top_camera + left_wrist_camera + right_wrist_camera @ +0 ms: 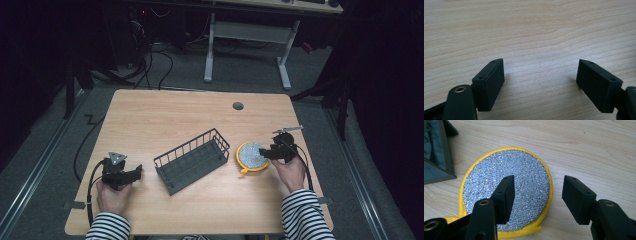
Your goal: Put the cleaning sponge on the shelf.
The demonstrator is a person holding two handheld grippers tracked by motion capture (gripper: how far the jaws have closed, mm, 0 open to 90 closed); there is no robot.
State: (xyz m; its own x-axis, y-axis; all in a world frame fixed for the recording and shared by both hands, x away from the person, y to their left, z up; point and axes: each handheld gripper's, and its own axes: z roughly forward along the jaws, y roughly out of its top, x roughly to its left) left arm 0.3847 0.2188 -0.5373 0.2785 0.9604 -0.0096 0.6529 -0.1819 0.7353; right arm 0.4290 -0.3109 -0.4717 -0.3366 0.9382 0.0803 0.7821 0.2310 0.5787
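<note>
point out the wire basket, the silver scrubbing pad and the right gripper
wire basket (191, 161): high view, on its grey floor.
silver scrubbing pad (529, 172): right gripper view, on its glittering face inside the yellow rim.
right gripper (537, 197): right gripper view, midway between its two black fingertips.

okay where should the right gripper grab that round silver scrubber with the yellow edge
Grip the round scrubber at its yellow rim on the right gripper's side. It lies flat on the table, so come in low and pinch the edge; the wire basket crowds the far side.

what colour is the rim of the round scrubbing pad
Yellow, around a glittery silver face; the scrubbing pad shows best in the right gripper view.
</note>
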